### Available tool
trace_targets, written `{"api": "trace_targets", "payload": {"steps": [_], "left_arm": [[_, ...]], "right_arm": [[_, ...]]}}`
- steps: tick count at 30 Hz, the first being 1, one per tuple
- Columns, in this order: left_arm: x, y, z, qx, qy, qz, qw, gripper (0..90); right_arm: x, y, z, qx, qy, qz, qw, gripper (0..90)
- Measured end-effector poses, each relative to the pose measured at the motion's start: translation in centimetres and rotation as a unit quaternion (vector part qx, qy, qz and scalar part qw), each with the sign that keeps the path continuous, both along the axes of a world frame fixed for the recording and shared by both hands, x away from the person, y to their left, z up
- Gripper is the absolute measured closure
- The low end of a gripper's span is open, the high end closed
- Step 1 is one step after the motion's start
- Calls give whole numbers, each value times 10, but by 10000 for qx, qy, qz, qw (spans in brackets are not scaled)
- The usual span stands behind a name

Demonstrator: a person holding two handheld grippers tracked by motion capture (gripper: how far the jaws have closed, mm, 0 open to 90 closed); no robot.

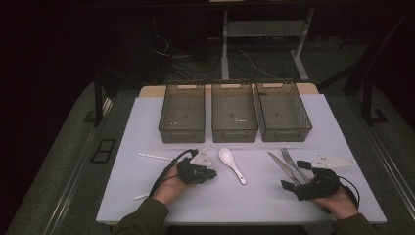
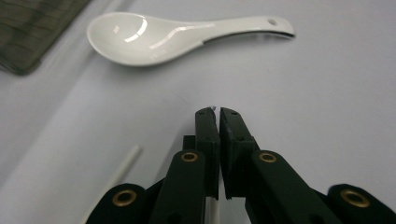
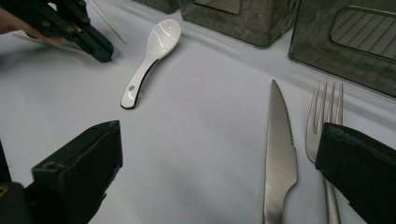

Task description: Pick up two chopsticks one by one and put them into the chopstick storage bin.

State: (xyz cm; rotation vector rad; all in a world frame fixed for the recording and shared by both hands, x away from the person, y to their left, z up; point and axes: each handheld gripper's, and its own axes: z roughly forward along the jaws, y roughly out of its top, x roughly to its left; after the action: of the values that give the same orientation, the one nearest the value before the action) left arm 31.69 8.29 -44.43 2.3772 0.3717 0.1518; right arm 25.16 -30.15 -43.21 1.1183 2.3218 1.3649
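While the left gripper (image 2: 215, 111) lies on the table, jaws pressed on a thin white straw (image 2: 213, 210), glossy white ceramic spoon (image 2: 140, 39) just ahead, right gripper (image 3: 210, 163) spread wide.

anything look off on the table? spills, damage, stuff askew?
Nothing spilled or broken. The white spoon, knife and fork lie flat on the table; the three bins stand in a straight row. One oddity: a thin white stick appears to run under the left gripper, whose jaws are shut.
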Motion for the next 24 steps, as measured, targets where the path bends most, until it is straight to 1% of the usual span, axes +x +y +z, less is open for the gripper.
{"api": "trace_targets", "payload": {"steps": [2,5,6,8,10,11,14,18,19,20,22,24], "left_arm": [[4,-4,-1,-42,25,23,10000,860],[4,-3,-2,-118,91,54,9999,851],[3,-2,-1,-142,89,58,9998,828],[1,1,2,-203,93,70,9997,788],[-4,5,9,-262,38,45,9996,759],[-6,8,12,-317,47,70,9995,732],[-14,24,18,-474,54,175,9987,656],[-22,50,20,-430,93,401,9982,585],[-24,56,21,-431,108,476,9979,571],[-26,62,21,-449,73,534,9975,560],[-30,73,21,-458,72,646,9968,539],[-34,82,20,-436,54,738,9963,523]], "right_arm": [[0,0,0,-5,-7,4,10000,8],[0,-1,0,7,-19,2,10000,8],[0,-1,0,8,-22,5,10000,8],[0,-1,0,11,-24,13,10000,9],[-1,-1,0,18,-25,29,10000,8],[-1,-1,1,22,-21,42,10000,8],[-2,-1,1,20,-63,50,10000,8],[-3,-1,1,-37,-132,106,9998,8],[-3,0,0,-19,-81,118,9999,8],[-2,0,-1,-28,-77,150,9999,8],[-1,1,-3,-53,-31,201,9998,8],[0,2,-4,-25,10,254,9997,8]]}}
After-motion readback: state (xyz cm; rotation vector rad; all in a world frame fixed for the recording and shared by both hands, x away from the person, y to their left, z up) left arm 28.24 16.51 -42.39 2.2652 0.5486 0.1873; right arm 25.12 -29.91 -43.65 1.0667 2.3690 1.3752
